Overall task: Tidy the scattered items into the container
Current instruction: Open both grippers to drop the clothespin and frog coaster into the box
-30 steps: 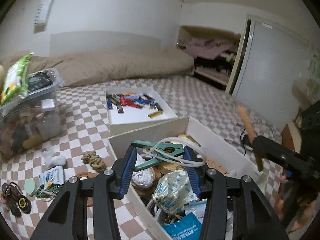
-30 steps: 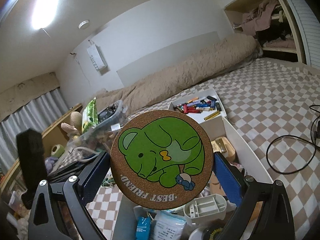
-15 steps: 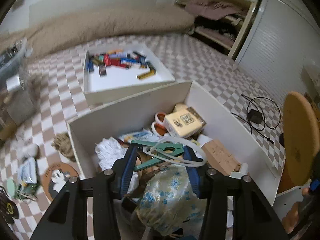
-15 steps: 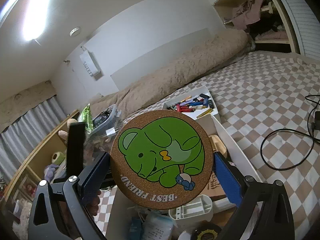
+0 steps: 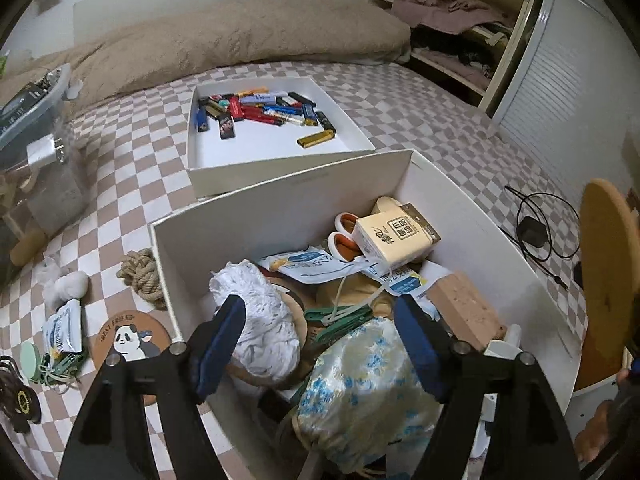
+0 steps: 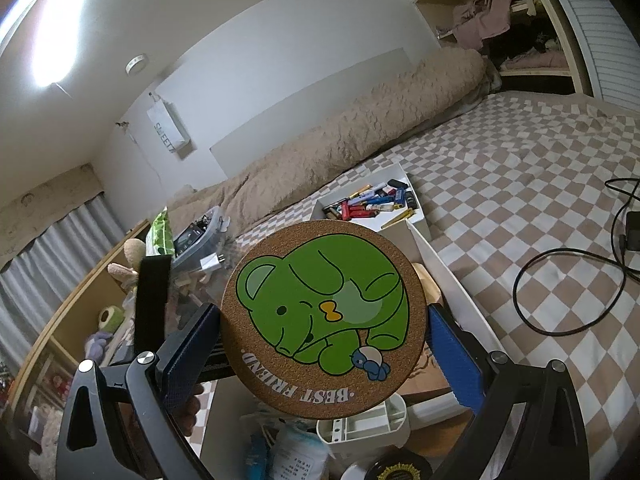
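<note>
My left gripper (image 5: 318,308) hangs over the white box (image 5: 280,208) with its jaws opening. The green clamp with a white tube (image 5: 344,318) lies loose in the box below them, untouched by the pads. Around it are a white cloth (image 5: 260,320), a flowered pouch (image 5: 368,380) and a tan carton (image 5: 392,236). My right gripper (image 6: 322,312) is shut on a round cork coaster with a green bear (image 6: 324,316), held upright over the box's near right end. On the checked cover left of the box lie a rope knot (image 5: 140,272), a panda coaster (image 5: 132,336) and a packet (image 5: 64,328).
A shallow white tray (image 5: 280,176) with several lighters stands just behind the box. A clear bin (image 5: 36,160) stands at the left, a black charger and cable (image 5: 532,232) lie to the right. A brown blanket (image 5: 240,40) runs along the back.
The left gripper tipped down toward the box, then opened and let go of the green clamp, which now lies among the box's contents. The right gripper still holds the coaster.
</note>
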`<state>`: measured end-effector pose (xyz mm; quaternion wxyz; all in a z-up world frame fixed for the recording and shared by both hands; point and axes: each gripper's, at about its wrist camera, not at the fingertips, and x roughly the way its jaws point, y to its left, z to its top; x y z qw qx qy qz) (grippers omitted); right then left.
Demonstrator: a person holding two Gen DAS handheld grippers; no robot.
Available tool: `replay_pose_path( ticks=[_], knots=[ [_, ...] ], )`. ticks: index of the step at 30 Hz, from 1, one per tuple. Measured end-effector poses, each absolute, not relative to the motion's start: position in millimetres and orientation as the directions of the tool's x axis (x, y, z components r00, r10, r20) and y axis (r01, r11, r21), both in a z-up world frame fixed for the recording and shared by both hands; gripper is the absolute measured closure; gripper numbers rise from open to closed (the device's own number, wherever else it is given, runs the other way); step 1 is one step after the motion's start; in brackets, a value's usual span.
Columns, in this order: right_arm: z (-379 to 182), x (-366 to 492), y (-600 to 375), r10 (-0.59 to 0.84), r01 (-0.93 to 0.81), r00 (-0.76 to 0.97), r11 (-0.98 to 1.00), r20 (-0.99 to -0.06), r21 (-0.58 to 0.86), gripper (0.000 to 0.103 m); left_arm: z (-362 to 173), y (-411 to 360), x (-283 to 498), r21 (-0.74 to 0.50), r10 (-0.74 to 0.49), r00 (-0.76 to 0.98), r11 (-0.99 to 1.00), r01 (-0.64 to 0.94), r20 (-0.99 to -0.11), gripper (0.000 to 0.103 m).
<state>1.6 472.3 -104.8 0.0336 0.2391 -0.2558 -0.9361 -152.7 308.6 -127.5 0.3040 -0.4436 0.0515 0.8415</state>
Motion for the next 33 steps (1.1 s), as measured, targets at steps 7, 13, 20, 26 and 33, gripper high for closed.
replay_pose_path(
  ticks=[7,13,20,26,33],
  knots=[
    [-111.1,-11.5,464.5,-0.189,-0.064,-0.856,-0.885,-0.481,0.461,0.003,-118.6,289.2,-131.6,-0.131,0.461,-0.495,-0.815,-0.564,-0.737,0.026],
    [-117.5,-24.5,447.7,-0.209,-0.041,-0.827,-0.904,-0.523,0.426,0.003,-106.1,259.5,-103.7,-0.112,0.477,-0.579,-0.826,-0.552,-0.661,0.026],
    [-124.6,-36.4,429.5,-0.257,-0.003,-0.797,-0.903,-0.546,0.429,0.003,-102.2,229.5,-71.2,-0.074,0.469,-0.641,-0.837,-0.542,-0.607,0.021],
    [-126.4,-45.3,410.6,-0.330,0.053,-0.770,-0.886,-0.546,0.460,0.003,-106.0,213.7,-56.9,-0.119,0.499,-0.624,-0.828,-0.548,-0.602,0.021],
    [-131.1,-51.2,395.5,-0.320,0.046,-0.737,-0.903,-0.596,0.428,0.003,-107.2,205.1,-46.8,-0.095,0.487,-0.650,-0.836,-0.540,-0.583,0.014]
  ],
)
